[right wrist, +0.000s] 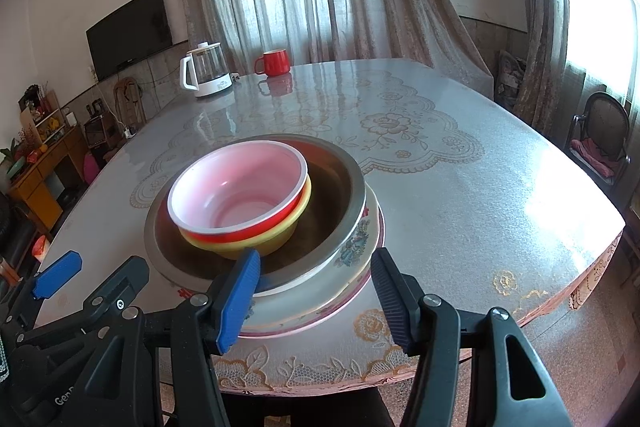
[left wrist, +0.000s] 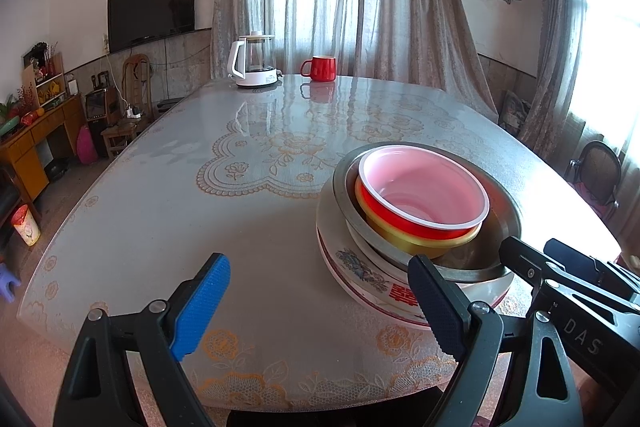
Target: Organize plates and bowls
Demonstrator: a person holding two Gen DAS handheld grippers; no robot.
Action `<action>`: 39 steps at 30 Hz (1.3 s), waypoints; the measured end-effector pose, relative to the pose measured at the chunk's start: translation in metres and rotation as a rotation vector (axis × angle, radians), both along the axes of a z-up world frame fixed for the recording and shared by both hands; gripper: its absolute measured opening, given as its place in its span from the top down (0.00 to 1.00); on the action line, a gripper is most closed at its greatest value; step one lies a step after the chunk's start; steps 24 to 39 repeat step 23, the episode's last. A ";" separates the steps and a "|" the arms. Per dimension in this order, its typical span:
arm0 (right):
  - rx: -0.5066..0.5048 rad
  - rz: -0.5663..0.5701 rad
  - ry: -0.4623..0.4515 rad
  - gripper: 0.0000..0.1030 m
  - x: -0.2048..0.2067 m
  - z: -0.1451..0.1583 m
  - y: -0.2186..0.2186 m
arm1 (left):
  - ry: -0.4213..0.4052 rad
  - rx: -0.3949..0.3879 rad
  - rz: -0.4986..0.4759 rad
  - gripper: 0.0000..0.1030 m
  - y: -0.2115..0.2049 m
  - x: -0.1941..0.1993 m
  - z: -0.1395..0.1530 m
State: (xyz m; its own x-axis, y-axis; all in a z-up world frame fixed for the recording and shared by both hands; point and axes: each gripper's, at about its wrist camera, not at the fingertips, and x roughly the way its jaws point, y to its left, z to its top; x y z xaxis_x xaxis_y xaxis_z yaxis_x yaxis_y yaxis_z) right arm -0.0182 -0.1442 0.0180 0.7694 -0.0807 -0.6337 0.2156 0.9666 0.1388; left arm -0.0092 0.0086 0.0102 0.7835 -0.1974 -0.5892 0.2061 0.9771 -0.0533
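A stack stands near the table's front edge: a red bowl with a pink inside (left wrist: 424, 187) (right wrist: 240, 187) sits in a yellow bowl (left wrist: 424, 245) (right wrist: 276, 241), inside a steel basin (left wrist: 500, 199) (right wrist: 336, 187), on flowered plates (left wrist: 360, 267) (right wrist: 360, 247). My left gripper (left wrist: 320, 307) is open and empty, just left of the stack, its right finger in front of the plates. My right gripper (right wrist: 316, 299) is open and empty, its jaws either side of the stack's near rim. The right gripper also shows in the left wrist view (left wrist: 560, 267).
A white-and-glass kettle (left wrist: 254, 61) (right wrist: 206, 71) and a red mug (left wrist: 320, 68) (right wrist: 274, 62) stand at the far edge of the round table (left wrist: 200, 227) (right wrist: 480, 187). A chair (right wrist: 600, 139) stands at the right.
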 end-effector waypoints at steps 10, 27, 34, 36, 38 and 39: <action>0.007 0.005 -0.002 0.43 0.003 -0.001 0.001 | 0.001 0.002 -0.002 0.11 -0.002 0.001 -0.001; 0.017 0.013 -0.005 0.43 0.005 -0.002 0.001 | -0.005 -0.016 -0.012 0.16 -0.002 0.004 -0.004; 0.017 0.013 -0.005 0.43 0.005 -0.002 0.001 | -0.005 -0.016 -0.012 0.16 -0.002 0.004 -0.004; 0.017 0.013 -0.005 0.43 0.005 -0.002 0.001 | -0.005 -0.016 -0.012 0.16 -0.002 0.004 -0.004; 0.017 0.013 -0.005 0.43 0.005 -0.002 0.001 | -0.005 -0.016 -0.012 0.16 -0.002 0.004 -0.004; 0.017 0.013 -0.005 0.43 0.005 -0.002 0.001 | -0.005 -0.016 -0.012 0.16 -0.002 0.004 -0.004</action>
